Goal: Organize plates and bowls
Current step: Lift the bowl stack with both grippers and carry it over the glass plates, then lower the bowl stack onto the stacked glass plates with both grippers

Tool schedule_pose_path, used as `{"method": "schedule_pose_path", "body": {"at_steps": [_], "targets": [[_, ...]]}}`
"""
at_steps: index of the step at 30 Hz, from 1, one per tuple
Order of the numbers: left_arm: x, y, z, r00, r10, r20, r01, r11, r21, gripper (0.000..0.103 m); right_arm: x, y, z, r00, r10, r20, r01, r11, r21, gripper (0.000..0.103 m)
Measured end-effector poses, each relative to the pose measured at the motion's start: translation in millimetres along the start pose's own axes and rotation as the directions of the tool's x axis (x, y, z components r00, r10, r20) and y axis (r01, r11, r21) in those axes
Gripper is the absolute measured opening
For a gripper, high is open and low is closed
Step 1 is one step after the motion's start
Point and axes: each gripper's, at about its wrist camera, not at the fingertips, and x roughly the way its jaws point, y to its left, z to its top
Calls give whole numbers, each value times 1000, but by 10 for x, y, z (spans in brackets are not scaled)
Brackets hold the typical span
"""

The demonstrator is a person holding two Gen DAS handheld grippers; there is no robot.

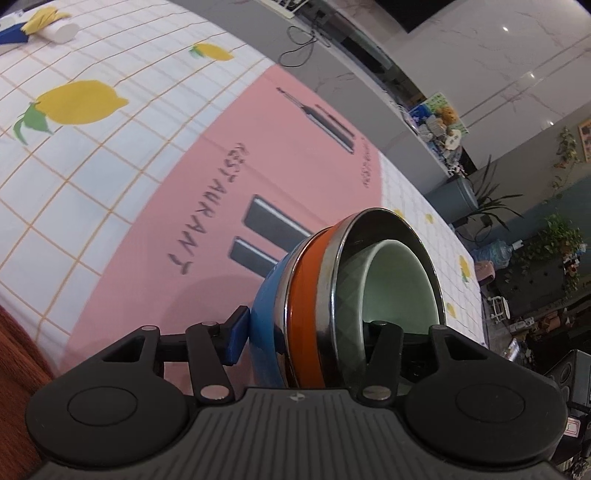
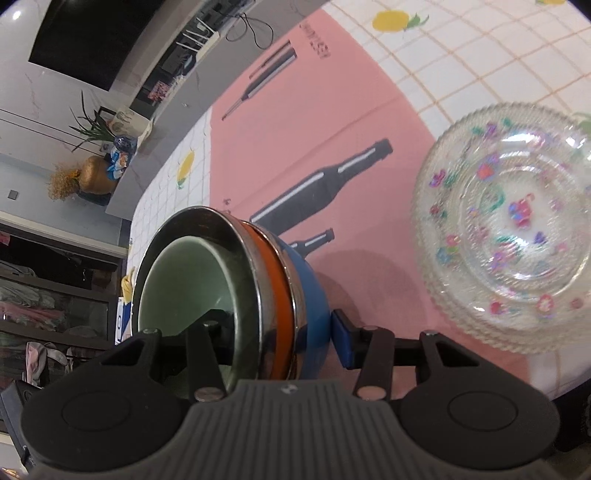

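Note:
A nested stack of bowls (image 1: 306,295) hangs between both grippers: a blue bowl (image 2: 314,284) outermost, an orange one, a steel-rimmed one, and a pale green ceramic bowl (image 2: 184,280) innermost. My left gripper (image 1: 310,332) is shut on the stack's wall, with its blue pad (image 1: 236,336) against the blue outside and the other finger inside. On the opposite side, my right gripper (image 2: 277,332) clamps the stack the same way, pad (image 2: 345,341) outside. The stack looks raised off the pink mat (image 1: 184,229), with a shadow under it.
A stack of clear glass plates (image 2: 509,229) with coloured flower prints sits to the right on the mat's edge. A white roll and a blue-and-yellow cloth (image 1: 55,29) lie far off on the lemon-print tablecloth (image 1: 74,166). The table edge runs close behind the bowls.

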Motion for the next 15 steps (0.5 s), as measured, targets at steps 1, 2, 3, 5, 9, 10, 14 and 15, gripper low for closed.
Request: {"method": "schedule_pose_path", "body": {"at_steps": [1,2,3,5,9,10,14,15], "targets": [[0,-48,-15,1000,-5,0,5,1000,7,59,-55,-16,8,1000,2,7,-1,1000,-2,47],[2,-104,-34,1000,-10,-1,10,1000,16,59,-110,-38,20,1000,4,14,-4,1000,-2,47],[6,-158,-58,1000,-14,-3,14,1000,23,59,-164,-69,30,1000,5,22,-5,1000,-1,47],[19,-282,-103,1000,-23,-8,23,999,42,59,-280,-131,56,999,8,35,-8,1000,5,47],[77,-545,-178,999,-48,-25,50,996,76,59,-545,-272,121,997,11,71,-11,1000,11,47],[100,-606,-194,998,-56,-31,59,995,82,59,-613,-311,142,997,10,79,-11,1000,12,47],[228,-868,-253,995,-84,-56,90,990,106,58,-859,-470,262,994,2,111,-3,1000,12,47],[267,-926,-265,994,-87,-61,93,989,111,58,-909,-521,295,993,0,117,-2,1000,18,47]]}}
